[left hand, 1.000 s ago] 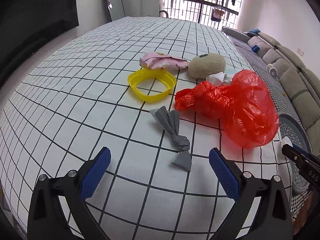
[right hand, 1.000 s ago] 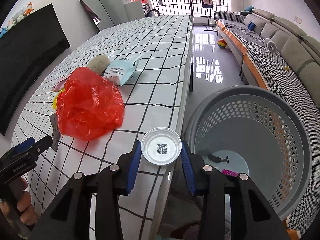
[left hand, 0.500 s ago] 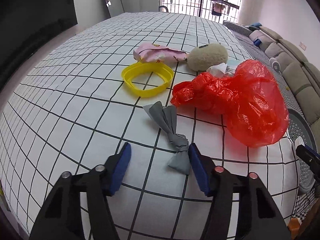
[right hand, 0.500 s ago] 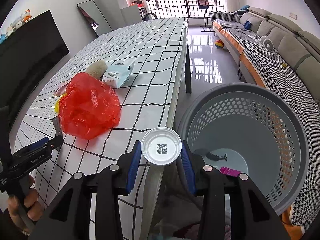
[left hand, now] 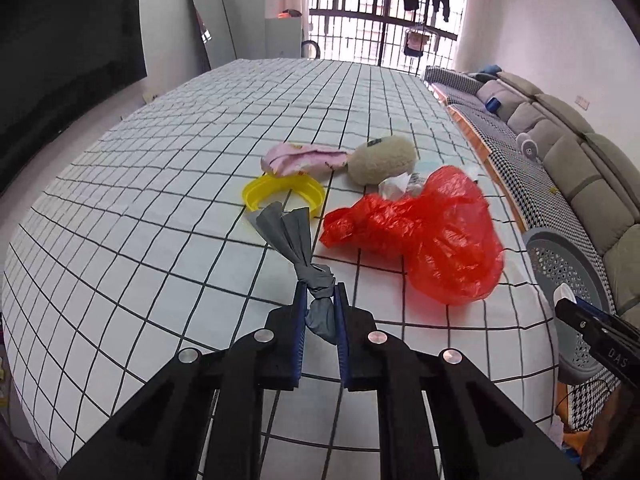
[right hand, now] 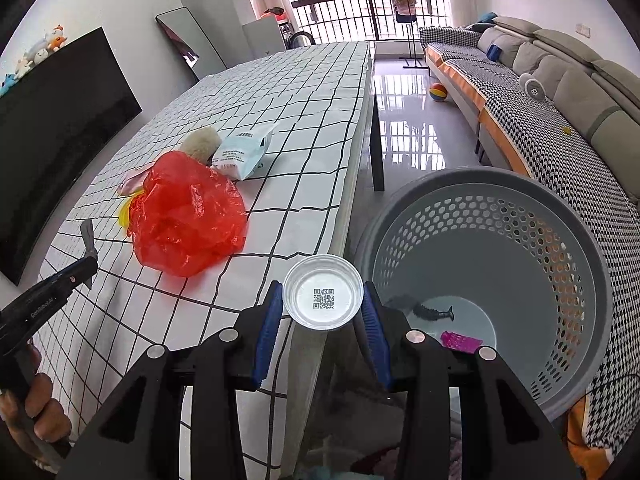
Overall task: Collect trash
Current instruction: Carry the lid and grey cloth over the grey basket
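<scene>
Left hand-held gripper [left hand: 320,304]: blue pads closed on the lower end of a grey twisted wrapper [left hand: 298,248], whose upper end fans out over the yellow ring.
Table [left hand: 160,200]: white cloth with black grid.
Yellow plastic ring [left hand: 280,194]: behind the wrapper.
Pink packet [left hand: 300,159]: just beyond the ring, touching the beige plush lump [left hand: 380,160].
Red plastic bag [left hand: 428,236]: crumpled, right of the wrapper; white crumpled paper [left hand: 394,186] at its far edge.
Grey perforated basket [left hand: 568,268]: off the table's right edge.
Right hand-held gripper [left hand: 596,330]: lower right, only its black tip in view.

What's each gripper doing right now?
Left gripper: shut on the knotted gray wrapper.
Right gripper: shut on the round foil lid.
</scene>
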### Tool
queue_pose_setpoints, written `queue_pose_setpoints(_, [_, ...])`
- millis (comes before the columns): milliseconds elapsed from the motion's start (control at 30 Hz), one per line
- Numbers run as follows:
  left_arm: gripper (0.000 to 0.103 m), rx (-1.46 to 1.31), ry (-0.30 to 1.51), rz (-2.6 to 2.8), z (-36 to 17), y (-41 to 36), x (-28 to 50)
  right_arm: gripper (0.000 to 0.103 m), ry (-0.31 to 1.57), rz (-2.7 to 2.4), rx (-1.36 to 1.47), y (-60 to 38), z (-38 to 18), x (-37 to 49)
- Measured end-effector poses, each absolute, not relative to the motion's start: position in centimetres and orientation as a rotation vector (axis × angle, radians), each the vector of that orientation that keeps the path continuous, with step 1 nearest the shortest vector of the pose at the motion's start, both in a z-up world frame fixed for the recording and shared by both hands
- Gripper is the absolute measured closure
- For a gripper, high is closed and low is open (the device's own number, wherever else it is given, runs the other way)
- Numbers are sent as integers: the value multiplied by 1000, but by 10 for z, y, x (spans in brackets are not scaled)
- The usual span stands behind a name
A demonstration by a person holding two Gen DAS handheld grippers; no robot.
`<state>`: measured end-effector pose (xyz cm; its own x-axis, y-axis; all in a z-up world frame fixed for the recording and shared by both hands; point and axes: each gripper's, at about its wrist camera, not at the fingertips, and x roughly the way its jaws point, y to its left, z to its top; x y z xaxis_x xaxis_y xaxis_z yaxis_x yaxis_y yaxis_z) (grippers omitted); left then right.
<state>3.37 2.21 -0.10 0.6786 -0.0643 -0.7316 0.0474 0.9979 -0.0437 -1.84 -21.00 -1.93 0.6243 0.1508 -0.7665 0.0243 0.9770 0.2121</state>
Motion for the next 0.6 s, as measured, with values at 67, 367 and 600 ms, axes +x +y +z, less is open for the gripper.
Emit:
queue_pose_setpoints(67, [89,-18,798,-91,10,12,32,64,883,61,212,-218,-15,-24])
queue_pose_setpoints(367, [89,59,730,-325,41,-88,25,64,845,-65,269,-285,-8,-57])
queue_pose_setpoints(600, [89,164,797,-494,19,-177,28,64,835,-159,335,-341,-23,-76])
